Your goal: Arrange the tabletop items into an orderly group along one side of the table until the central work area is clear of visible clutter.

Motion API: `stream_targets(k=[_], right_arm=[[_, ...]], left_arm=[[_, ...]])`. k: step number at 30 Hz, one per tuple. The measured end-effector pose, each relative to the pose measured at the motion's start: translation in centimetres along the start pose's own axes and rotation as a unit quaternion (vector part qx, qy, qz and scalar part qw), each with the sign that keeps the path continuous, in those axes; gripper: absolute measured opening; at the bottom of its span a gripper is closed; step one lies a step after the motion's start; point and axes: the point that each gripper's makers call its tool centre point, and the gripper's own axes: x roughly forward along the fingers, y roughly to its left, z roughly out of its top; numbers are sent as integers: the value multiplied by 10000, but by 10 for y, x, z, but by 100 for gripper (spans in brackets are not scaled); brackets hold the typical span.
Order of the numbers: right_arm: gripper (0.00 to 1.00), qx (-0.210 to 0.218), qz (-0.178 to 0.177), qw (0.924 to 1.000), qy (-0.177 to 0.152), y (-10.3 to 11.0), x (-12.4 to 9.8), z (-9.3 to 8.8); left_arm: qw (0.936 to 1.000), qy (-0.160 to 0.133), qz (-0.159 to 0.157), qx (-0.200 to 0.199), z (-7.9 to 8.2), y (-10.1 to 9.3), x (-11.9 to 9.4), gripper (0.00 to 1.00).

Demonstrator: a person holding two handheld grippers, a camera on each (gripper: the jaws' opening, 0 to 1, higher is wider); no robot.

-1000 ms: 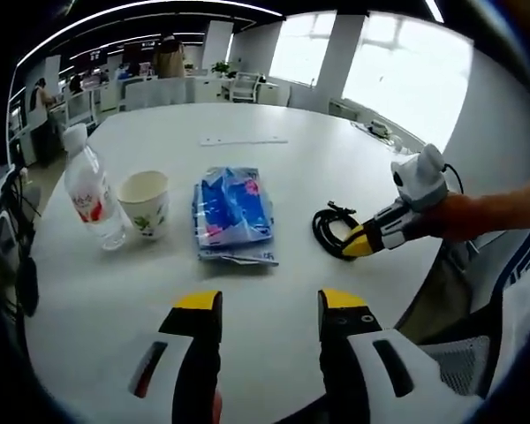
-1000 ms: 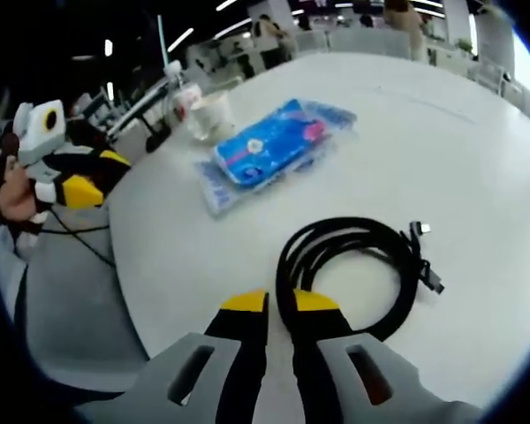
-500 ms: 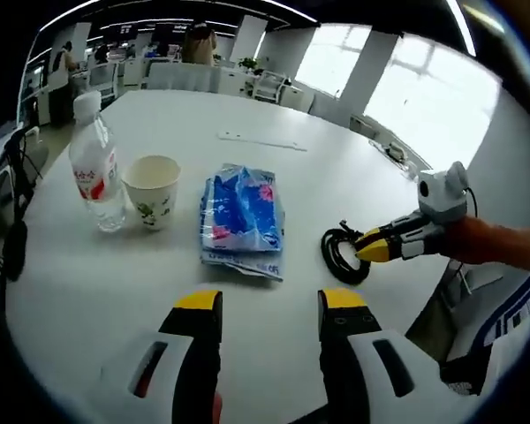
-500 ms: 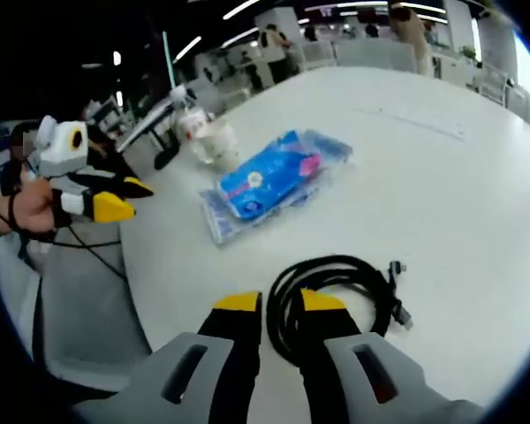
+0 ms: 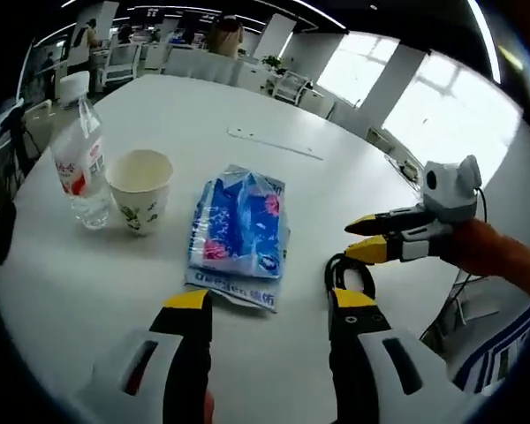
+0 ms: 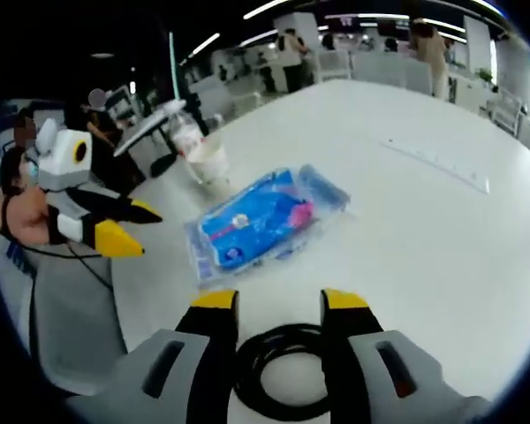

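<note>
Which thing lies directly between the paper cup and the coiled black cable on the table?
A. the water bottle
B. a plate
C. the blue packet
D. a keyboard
C: in the left gripper view the blue packet lies between the paper cup and the coiled black cable.

Legible text, from where I hold: none. Blue plastic packet [image 5: 239,231] print and clear bottle's red label [image 5: 71,173] too blurred.
</note>
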Motion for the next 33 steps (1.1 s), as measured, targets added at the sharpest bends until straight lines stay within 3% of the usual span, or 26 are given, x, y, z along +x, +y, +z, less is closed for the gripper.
stream_targets(k=[5,13,22,28,33], right_arm=[[47,-27,-28,10000,52,-9,9,9],[52,-2,-20,10000,53,-19,19,25],[48,-141,177,9996,163,-18,36,40],[45,-268,180,9993,202,-20,46,52],[36,-257,112,9993,229,-25,55,59]], left_arm=[[9997,-40,152,-209,7,-1,13,57],[9967,-56,476,-654,8,4,25,55],[9892,-203,611,-1320,12,6,35,50],[9882,-109,803,-1302,6,10,42,49],[9863,-82,939,-1352,3,15,46,44]])
